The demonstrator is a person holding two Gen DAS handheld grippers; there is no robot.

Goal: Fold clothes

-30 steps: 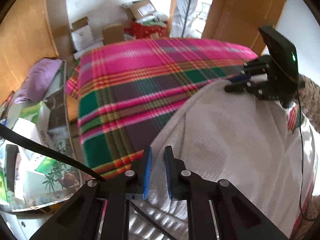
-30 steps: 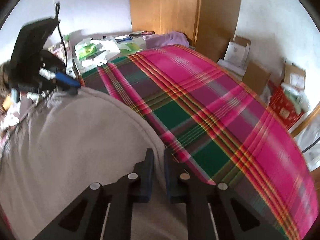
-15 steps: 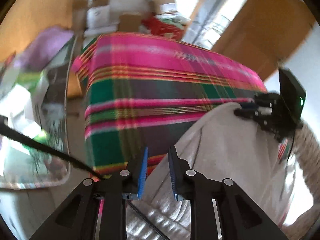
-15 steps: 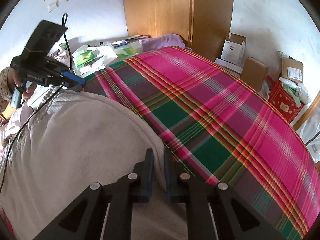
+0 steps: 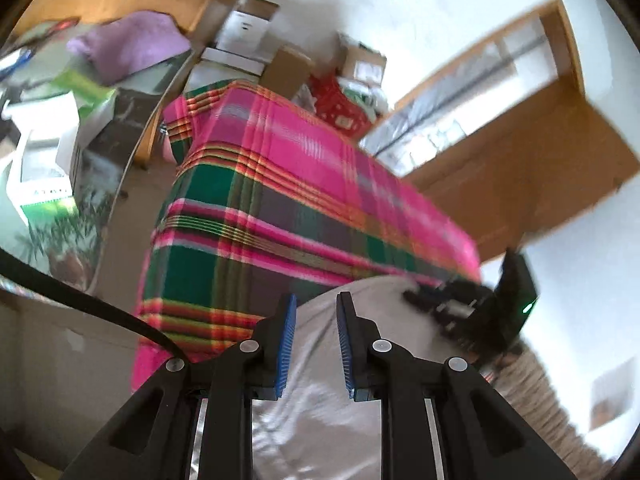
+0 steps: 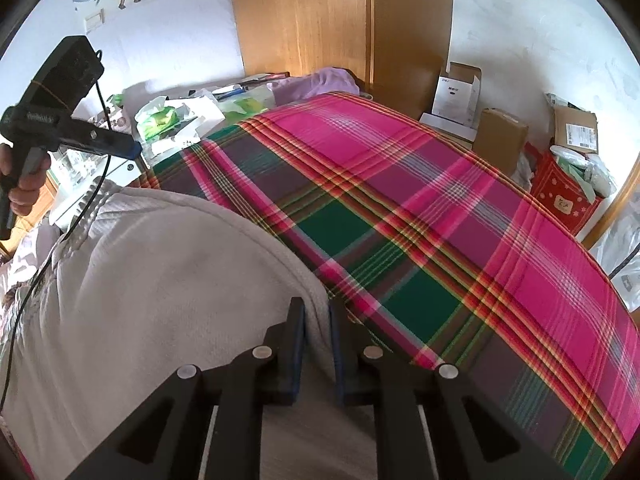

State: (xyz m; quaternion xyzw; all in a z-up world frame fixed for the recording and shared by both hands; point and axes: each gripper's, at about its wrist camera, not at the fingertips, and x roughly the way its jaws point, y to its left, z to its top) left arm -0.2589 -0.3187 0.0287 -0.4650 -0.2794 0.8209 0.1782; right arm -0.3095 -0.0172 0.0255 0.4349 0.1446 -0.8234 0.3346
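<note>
I am looking at the white garment (image 6: 132,300), a thick pale knit that is lying spread over the near part of the bed, on top of the plaid blanket (image 6: 460,216). Its rounded hem is curving from the far left down toward me in the right wrist view, with the pink, green and purple checks showing beyond it.

My right tongs (image 6: 316,312) are sitting right at that hem, and the edge of the cloth is running up between the two fingers. They have just been easing apart a little, with the fabric still between them; the gap is narrow and the cloth is filling it, so I am reading them as pinching the hem.

My left tongs (image 5: 314,312) are standing clearly apart, their blue pads (image 5: 286,344) facing each other across an open gap. They have just been opening. The garment is lying underneath and beyond them, but the pads are not pressing on it. In the right wrist view the left tongs (image 6: 132,147) are hanging in the air above the far left corner of the garment, gripped by a hand (image 6: 24,184), with a black cable (image 6: 60,240) trailing down across the cloth.

Beyond the bed, a wooden wardrobe (image 6: 320,20) is standing against the wall, cardboard boxes (image 6: 500,140) and a red bag (image 6: 564,196) are sitting on the floor at the far side, and a purple cloth (image 6: 320,82) and loose packets are lying on a cluttered surface at the head end.
</note>
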